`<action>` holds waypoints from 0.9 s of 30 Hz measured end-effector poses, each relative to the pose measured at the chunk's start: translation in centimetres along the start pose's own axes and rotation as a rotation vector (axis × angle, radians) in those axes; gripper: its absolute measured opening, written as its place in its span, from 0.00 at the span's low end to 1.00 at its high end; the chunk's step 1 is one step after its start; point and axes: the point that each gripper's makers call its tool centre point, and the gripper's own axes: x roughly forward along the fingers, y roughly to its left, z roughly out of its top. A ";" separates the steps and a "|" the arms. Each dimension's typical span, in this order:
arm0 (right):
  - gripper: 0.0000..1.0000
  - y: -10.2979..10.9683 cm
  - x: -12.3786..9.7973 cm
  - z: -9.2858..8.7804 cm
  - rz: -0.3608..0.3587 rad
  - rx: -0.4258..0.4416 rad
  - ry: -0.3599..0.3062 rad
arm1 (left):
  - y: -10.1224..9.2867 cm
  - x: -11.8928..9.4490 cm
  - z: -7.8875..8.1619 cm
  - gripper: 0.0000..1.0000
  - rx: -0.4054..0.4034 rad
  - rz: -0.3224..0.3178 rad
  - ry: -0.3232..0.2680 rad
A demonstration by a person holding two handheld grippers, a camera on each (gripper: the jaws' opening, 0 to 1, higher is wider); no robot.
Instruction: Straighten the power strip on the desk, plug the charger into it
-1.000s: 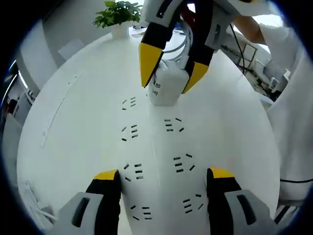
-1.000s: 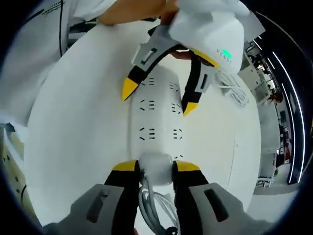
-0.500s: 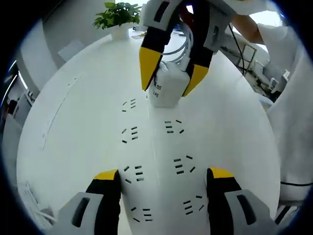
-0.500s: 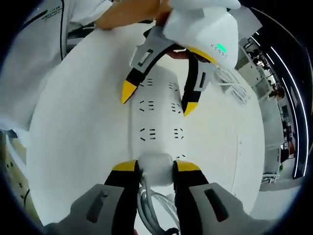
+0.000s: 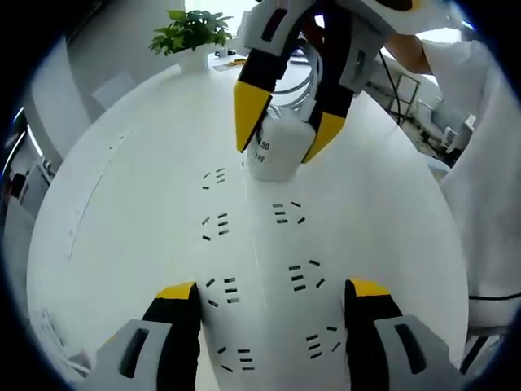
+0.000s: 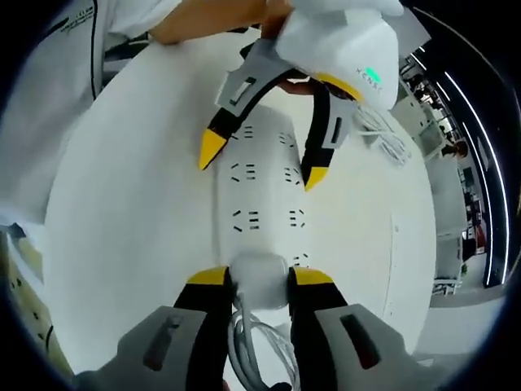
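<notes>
On the white desk (image 5: 122,212), nearest in the left gripper view, the left gripper (image 5: 270,297) has its jaws spread wide, empty, one on each side of the white power strip (image 5: 259,269). The strip lies flat and runs straight away from the camera, two rows of sockets showing. At its far end the right gripper (image 5: 281,138) comes in from above, jaws closed on the white charger (image 5: 277,147), which is at a socket on the strip; can't tell how far it is seated. A white cable (image 5: 295,81) loops behind it. Farther back: potted plant (image 5: 191,28) and a person's white sleeve (image 5: 480,163).

In the right gripper view the right gripper (image 6: 259,277) clamps the charger (image 6: 259,281) close to the camera, cable (image 6: 252,346) below it. Power strip (image 6: 264,195) stretches ahead; the left gripper (image 6: 262,159) straddles its far end, wide apart, with a hand (image 6: 220,16) behind.
</notes>
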 end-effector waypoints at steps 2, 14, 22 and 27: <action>0.26 0.0 0.0 0.0 -0.003 0.006 0.002 | 0.0 0.0 0.0 0.73 0.001 0.000 0.002; 0.26 0.5 -0.4 0.0 -0.012 0.075 -0.012 | -0.2 0.2 0.5 0.73 0.044 -0.028 -0.030; 0.26 0.9 -0.7 0.1 -0.013 0.116 -0.001 | -0.4 0.2 0.7 0.72 0.049 -0.032 -0.032; 0.26 1.1 -0.7 0.1 -0.016 0.145 0.030 | -0.5 0.2 0.8 0.72 0.053 -0.034 -0.033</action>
